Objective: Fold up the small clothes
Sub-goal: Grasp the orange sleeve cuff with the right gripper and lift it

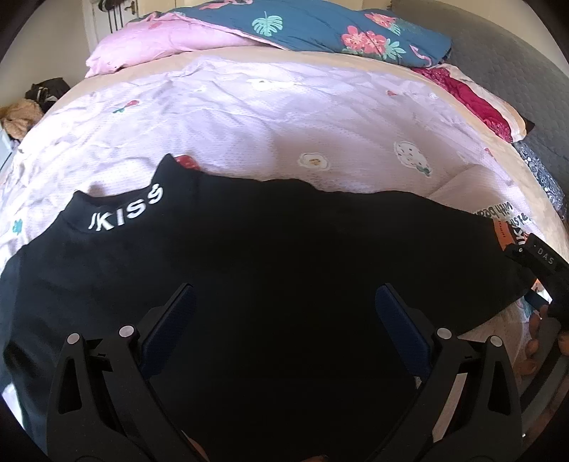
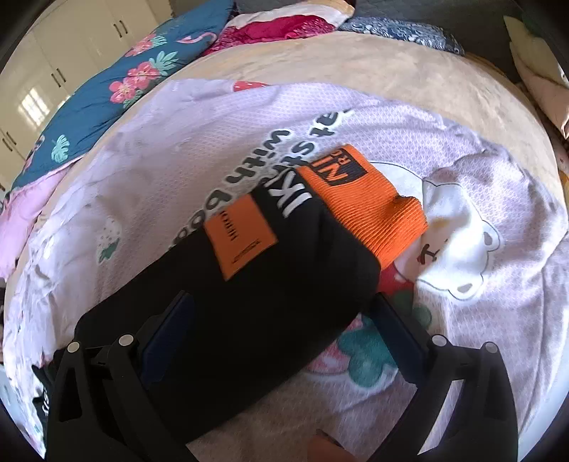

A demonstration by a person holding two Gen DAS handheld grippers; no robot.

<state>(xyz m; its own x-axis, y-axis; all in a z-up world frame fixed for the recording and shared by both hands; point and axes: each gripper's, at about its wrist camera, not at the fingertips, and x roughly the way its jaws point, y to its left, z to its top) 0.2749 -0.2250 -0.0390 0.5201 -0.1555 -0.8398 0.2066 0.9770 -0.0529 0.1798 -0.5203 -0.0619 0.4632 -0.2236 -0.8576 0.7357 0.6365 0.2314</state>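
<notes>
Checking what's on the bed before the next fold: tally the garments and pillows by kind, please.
Black garment with orange cuff: 1
Pillows: 4, namely pink, blue floral, crimson, navy patterned
Total: 5

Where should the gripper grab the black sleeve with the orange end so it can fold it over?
Best bet: grab the black sleeve just behind its orange cuff, coming in from the near side. The right gripper already has its open jaws on either side of it there. The sleeve is narrow and lies flat on the lilac sheet, so both layers should fit between the jaws.
</notes>
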